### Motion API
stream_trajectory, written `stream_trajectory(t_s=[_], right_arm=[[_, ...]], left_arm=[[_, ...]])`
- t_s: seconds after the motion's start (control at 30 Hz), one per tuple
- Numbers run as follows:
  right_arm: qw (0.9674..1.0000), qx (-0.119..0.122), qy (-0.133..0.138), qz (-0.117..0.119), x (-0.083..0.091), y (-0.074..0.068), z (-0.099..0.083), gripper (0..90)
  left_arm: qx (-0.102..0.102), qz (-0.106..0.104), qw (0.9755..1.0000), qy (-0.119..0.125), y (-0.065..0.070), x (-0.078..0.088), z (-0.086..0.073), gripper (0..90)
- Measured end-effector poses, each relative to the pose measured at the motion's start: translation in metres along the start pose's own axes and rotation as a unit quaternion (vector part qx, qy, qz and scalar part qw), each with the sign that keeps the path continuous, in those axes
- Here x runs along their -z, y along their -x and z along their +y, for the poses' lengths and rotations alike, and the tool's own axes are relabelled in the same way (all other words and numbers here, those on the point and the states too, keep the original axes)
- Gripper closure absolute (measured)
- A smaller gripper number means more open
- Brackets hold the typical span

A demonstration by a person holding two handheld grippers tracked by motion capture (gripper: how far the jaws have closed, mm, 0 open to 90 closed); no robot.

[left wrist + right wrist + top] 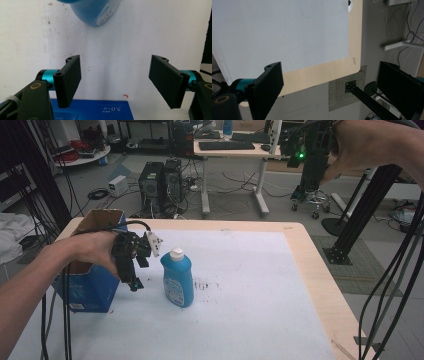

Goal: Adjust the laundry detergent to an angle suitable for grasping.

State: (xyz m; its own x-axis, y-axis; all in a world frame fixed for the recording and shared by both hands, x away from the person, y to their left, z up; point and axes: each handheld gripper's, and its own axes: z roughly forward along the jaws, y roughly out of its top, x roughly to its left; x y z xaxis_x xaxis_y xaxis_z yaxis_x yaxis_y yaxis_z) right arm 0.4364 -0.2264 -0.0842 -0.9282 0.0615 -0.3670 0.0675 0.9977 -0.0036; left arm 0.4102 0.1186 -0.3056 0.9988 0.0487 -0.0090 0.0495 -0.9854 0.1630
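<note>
— While the bench (310, 270) takes up most of the high view, what covers it?

— A white sheet lies over the wooden top, with the pale wood showing as a border along the far and right edges.

— And the next biggest thing?

— An open blue cardboard box (92, 287) stands at the left edge of the bench. From the left gripper view its blue top with white print shows just below the jaws.

— Where's the bottle?

— A blue detergent bottle (177, 279) with a white cap stands upright on the white sheet, just right of the box and apart from it. A few dark marks sit on the sheet just to its right.

— What about the left hand-held gripper (134, 282)?

— It hangs between box and bottle, pointing down, close beside the bottle without touching it. Its jaws stand released and wide apart, with nothing between them; the bottle's base shows beyond them.

— And the right hand-held gripper (329, 92)?

— Held high above the bench's right far corner, it is also released: its jaws are spread, with nothing between them.
</note>
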Motion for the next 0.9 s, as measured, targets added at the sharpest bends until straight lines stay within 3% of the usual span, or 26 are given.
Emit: stream_trajectory(t_s=[0.3,0.9], right_arm=[[0.9998,-0.011,0.016,0.003,-0.01,-0.004,-0.003,6.6],[0.9992,-0.003,0.032,0.024,-0.045,-0.038,0.017,6.6]], left_arm=[[-0.001,0.0,1.0,0.0,0.0,0.0,-0.001,26.2],[0.001,0.0,1.0,-0.001,0.002,0.0,-0.003,26.1]])
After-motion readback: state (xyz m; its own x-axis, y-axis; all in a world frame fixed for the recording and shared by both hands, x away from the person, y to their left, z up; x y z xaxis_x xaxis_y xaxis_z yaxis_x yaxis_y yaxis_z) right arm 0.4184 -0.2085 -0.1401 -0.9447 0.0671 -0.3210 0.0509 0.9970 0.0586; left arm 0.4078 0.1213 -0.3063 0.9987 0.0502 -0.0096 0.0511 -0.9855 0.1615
